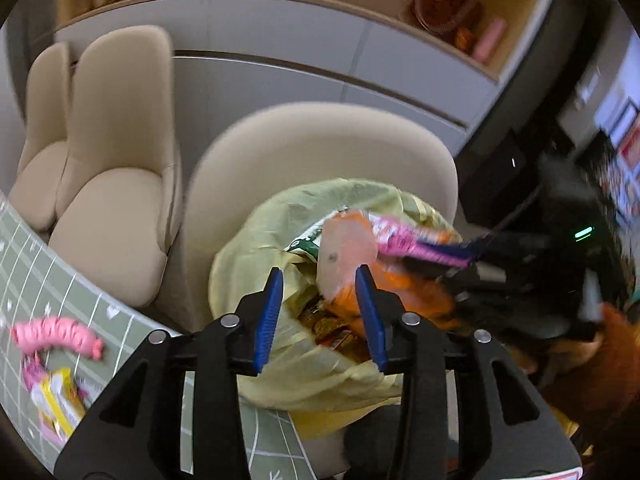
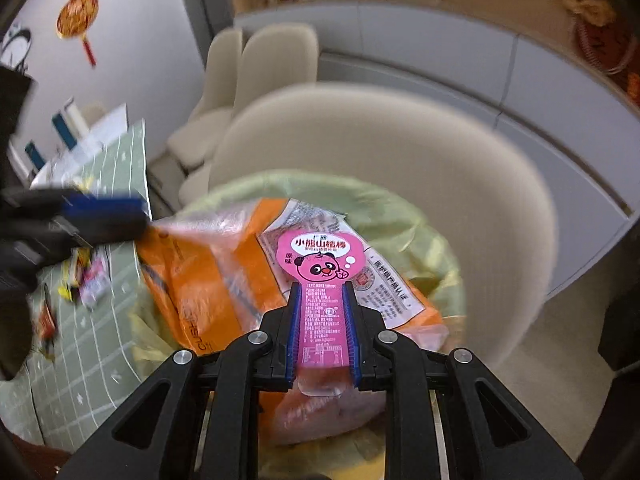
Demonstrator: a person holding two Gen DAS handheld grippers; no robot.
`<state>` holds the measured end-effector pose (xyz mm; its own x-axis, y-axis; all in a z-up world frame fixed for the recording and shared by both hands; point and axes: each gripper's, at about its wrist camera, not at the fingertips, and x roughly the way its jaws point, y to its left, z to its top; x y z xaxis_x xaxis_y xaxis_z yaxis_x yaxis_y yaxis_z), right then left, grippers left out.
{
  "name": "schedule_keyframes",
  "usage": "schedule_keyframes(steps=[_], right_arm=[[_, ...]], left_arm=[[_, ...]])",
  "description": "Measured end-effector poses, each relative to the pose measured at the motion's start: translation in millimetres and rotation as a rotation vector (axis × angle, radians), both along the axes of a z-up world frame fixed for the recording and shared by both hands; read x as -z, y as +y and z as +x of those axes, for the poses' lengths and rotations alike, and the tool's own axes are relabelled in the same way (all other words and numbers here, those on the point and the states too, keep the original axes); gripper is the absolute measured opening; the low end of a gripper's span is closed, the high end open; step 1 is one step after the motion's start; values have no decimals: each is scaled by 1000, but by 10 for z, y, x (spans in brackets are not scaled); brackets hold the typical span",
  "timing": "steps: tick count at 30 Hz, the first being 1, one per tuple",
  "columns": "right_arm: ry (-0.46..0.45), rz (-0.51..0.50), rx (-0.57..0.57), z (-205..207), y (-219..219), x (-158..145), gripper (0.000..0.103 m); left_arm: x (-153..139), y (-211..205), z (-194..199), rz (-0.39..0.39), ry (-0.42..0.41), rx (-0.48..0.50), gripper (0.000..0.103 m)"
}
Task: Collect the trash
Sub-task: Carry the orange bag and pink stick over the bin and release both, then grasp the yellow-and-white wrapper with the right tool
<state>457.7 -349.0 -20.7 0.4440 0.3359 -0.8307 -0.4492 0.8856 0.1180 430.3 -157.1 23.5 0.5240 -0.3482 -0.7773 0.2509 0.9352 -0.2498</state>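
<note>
1. Left wrist view: the left gripper (image 1: 318, 316) hangs nearest, fingers parted and empty, over the yellow trash bag (image 1: 280, 376). A pink wrapper (image 1: 56, 338) and a yellow packet (image 1: 56, 400) lie on the tabletop (image 1: 36, 280) — likely next.
2. Right wrist view: the right gripper (image 2: 322, 334) clamps the pink snack wrapper (image 2: 320, 276) above the orange bag (image 2: 208, 284) in the trash bag's mouth — release it only once well inside the rim.

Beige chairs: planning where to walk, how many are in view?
3. One chair stands right behind the yellow trash bag; two more, and, sit side by side further back by the cabinets. Others may be hidden.
</note>
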Motion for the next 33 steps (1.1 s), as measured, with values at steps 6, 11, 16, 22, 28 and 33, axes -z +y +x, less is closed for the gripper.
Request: schedule_keyframes(steps=[6, 11, 16, 22, 28, 33], right_arm=[[161, -13, -99, 109, 168, 337, 19], [174, -33, -145, 82, 244, 378, 19], [113, -15, -106, -33, 198, 216, 42], [-32, 17, -54, -365, 168, -149, 45], [-149, 144, -29, -795, 292, -521, 46], [-165, 246, -113, -1113, 588, -598, 52]], left_arm=[[54, 512, -303, -52, 37, -160, 37], [183, 827, -597, -85, 79, -291, 37], [145, 962, -881, -100, 60, -355, 43], [137, 1187, -1325, -91, 25, -416, 46], [257, 1676, -1914, -68, 29, -571, 47], [357, 2146, -2414, -53, 41, -733, 47]])
